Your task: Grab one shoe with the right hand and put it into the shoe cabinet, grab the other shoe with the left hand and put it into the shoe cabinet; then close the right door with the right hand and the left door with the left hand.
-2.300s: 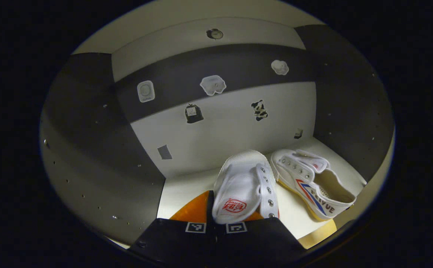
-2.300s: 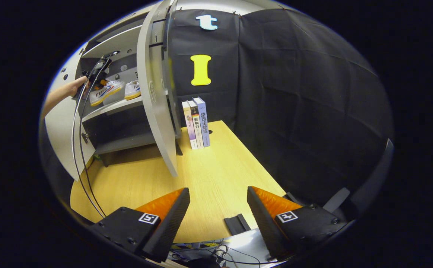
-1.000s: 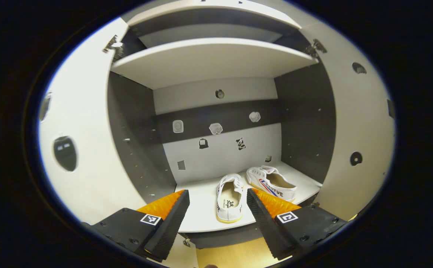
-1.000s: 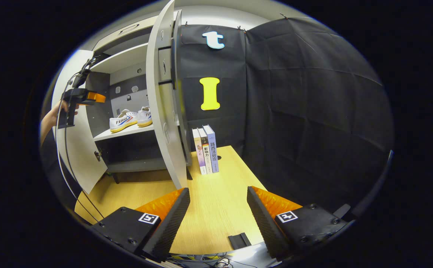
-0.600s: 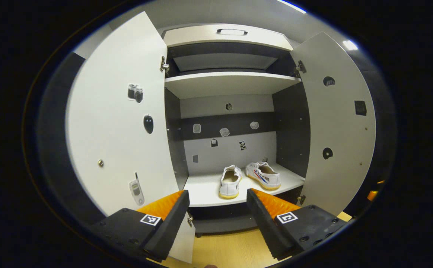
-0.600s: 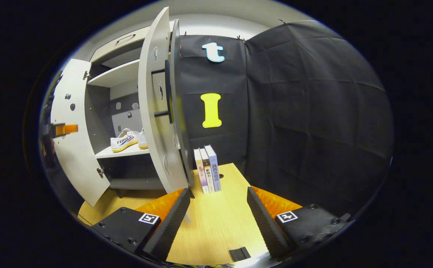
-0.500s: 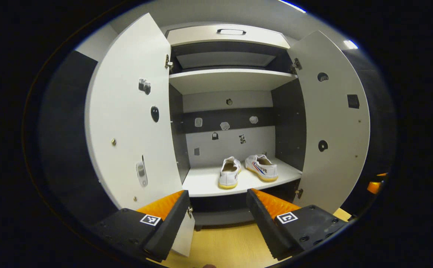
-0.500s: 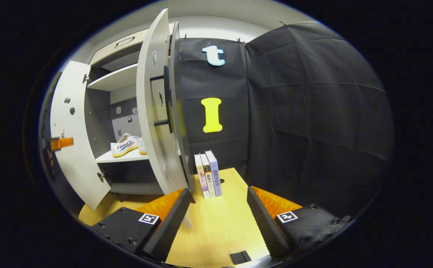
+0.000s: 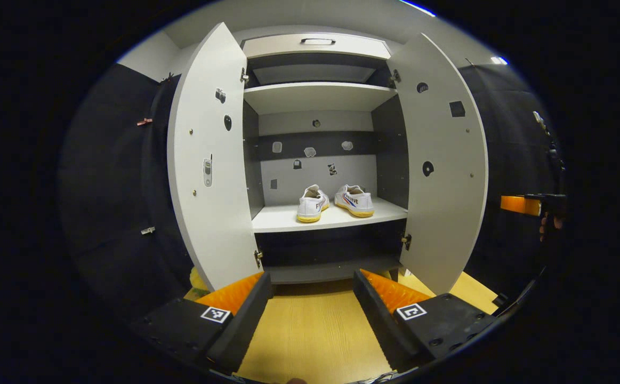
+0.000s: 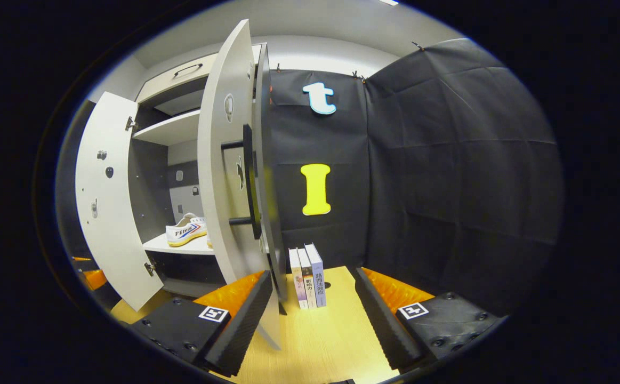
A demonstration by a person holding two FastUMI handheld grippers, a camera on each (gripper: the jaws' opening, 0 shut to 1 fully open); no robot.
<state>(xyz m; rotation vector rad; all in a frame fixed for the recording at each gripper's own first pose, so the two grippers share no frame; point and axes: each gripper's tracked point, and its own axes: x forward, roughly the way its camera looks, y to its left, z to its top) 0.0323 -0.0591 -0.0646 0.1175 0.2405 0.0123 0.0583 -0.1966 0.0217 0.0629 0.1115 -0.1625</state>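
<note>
Two white shoes sit side by side on the middle shelf [image 9: 336, 217] of the shoe cabinet: one shoe [image 9: 312, 197] heel-out on the left, the other shoe [image 9: 354, 200] angled at its right. Both doors stand open, the left door [image 9: 211, 176] and the right door [image 9: 443, 176]. My left gripper [image 9: 312, 290] is open and empty, well back from the cabinet over the table. My right gripper [image 10: 312, 290] is open and empty, close to the outer face of the right door [image 10: 230, 176]; it also shows far off [image 9: 523, 204] in the left gripper view. One shoe [image 10: 186, 231] is visible past the door.
The cabinet stands on a light wooden table [image 9: 310, 330]. Three upright books [image 10: 307, 276] stand right of the cabinet against the black cloth wall. The right door carries a dark bar handle [image 10: 248, 181]. A closed drawer [image 9: 317, 44] tops the cabinet; its upper shelf [image 9: 317, 90] is bare.
My left gripper let go of the shoe, opened and drew back out of the cabinet. My right gripper moved nearer to the right door's outer face.
</note>
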